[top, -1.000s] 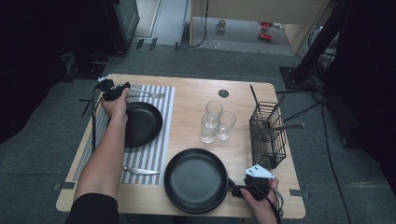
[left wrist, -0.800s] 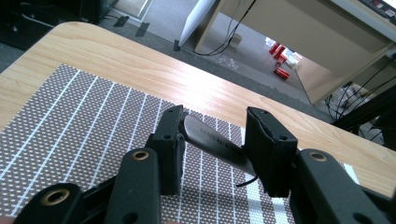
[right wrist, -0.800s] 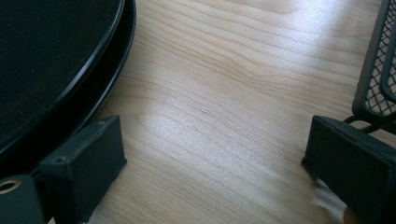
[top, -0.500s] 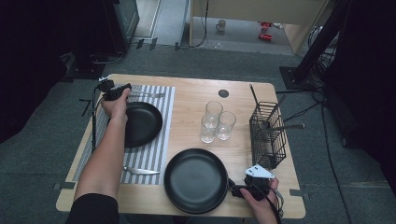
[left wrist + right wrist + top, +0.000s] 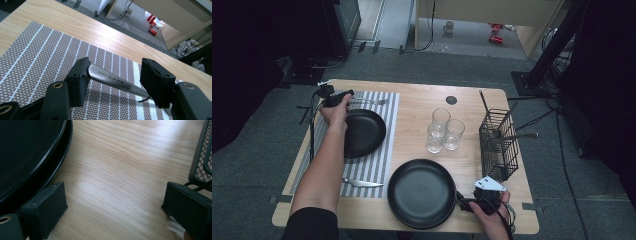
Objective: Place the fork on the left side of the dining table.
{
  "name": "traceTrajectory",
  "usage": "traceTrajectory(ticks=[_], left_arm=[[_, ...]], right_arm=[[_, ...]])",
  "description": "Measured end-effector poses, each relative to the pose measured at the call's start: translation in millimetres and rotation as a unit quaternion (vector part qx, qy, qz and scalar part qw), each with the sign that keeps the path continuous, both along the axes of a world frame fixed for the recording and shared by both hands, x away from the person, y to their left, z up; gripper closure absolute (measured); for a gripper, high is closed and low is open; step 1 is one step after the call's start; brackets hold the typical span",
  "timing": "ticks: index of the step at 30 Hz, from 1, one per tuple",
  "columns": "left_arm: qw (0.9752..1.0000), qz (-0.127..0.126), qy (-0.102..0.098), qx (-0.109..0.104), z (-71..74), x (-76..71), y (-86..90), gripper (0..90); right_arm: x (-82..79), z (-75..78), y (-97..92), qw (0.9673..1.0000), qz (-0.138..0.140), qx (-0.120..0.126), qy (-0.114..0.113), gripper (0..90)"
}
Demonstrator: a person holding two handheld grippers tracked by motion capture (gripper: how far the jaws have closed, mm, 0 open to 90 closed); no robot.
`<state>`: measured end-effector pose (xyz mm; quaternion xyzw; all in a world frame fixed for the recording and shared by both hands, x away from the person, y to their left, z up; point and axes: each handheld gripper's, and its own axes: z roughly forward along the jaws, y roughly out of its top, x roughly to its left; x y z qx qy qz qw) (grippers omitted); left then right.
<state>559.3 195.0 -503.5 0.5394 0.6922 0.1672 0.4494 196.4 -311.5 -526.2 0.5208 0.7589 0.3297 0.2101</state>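
Note:
My left gripper point(image 5: 348, 96) is at the far left end of the striped placemat point(image 5: 379, 160), beside the smaller black plate point(image 5: 364, 132). A metal utensil point(image 5: 369, 101) lies on the mat with its handle point(image 5: 117, 82) between the jaws. The left gripper point(image 5: 116, 72) has just been opening: the handle rests against one pad and the other pad stands clear of it. My right gripper point(image 5: 462, 201) lies low at the front right of the table, open, with bare wood between its jaws point(image 5: 115, 197). The large black plate point(image 5: 421, 192) is right beside it.
A knife point(image 5: 362, 183) lies on the near end of the placemat. Three glasses point(image 5: 444, 130) stand mid-table. A black wire basket point(image 5: 498, 145) holding utensils is at the right, close to my right gripper. The table's front edge point(image 5: 377, 225) runs just below the large plate.

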Motion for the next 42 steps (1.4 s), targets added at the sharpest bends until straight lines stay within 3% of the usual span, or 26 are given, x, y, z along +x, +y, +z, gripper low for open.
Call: traceTrajectory(ticks=[3, 8, 15, 17, 21, 23, 26, 28, 32, 36, 38, 42], left_arm=[[1.0000, 0.001, 0.005, 0.002, 0.1, 0.5, 0.0, 37.1], [0.9994, 0.003, 0.028, 0.023, 2.4, 3.5, 1.2, 30.7], [0.9993, 0.000, 0.030, 0.023, 2.9, 3.5, 2.4, 27.1], [0.9991, 0.000, 0.033, 0.027, 3.1, 2.1, 2.8, 33.4], [0.9979, 0.006, 0.061, 0.019, 3.2, -2.5, 4.9, 57.0], [0.9970, 0.008, 0.073, 0.025, 4.4, -4.7, 5.7, 68.4], [0.9961, 0.001, 0.082, 0.033, 4.7, -6.0, 6.6, 80.3], [0.9959, -0.004, 0.086, 0.027, 3.3, -6.1, 8.3, 87.6], [0.9939, -0.005, 0.109, 0.018, -1.8, -4.2, 11.1, 90.0], [0.9935, -0.001, 0.114, 0.013, -1.4, -1.9, 11.1, 90.0], [0.9932, 0.002, 0.116, -0.003, -2.1, -0.6, 12.4, 90.0], [0.9930, -0.015, 0.117, -0.005, -1.3, 4.4, 11.2, 86.3]], right_arm=[[0.0, 0.0, 0.0, 1.0000, 0.000, 0.000, 0.000, 4.8], [0.0, 0.0, 0.0, 1.0000, 0.000, 0.000, 0.000, 4.8], [0.0, 0.0, 0.0, 1.0000, 0.000, 0.000, 0.000, 4.8], [0.0, 0.0, 0.0, 1.0000, 0.000, 0.000, 0.000, 4.8], [0.0, 0.0, 0.0, 1.0000, 0.000, 0.000, 0.000, 4.8], [0.0, 0.0, 0.0, 1.0000, 0.000, 0.000, 0.000, 4.8], [0.0, 0.0, 0.0, 1.0000, 0.000, 0.000, 0.000, 4.8], [0.0, 0.0, 0.0, 1.0000, 0.000, 0.000, 0.000, 4.8], [0.0, 0.0, 0.0, 1.0000, 0.000, 0.000, 0.000, 4.8], [0.0, 0.0, 0.0, 1.0000, 0.000, 0.000, 0.000, 4.8], [0.0, 0.0, 0.0, 1.0000, 0.000, 0.000, 0.000, 4.8], [0.0, 0.0, 0.0, 1.0000, 0.000, 0.000, 0.000, 4.8]])
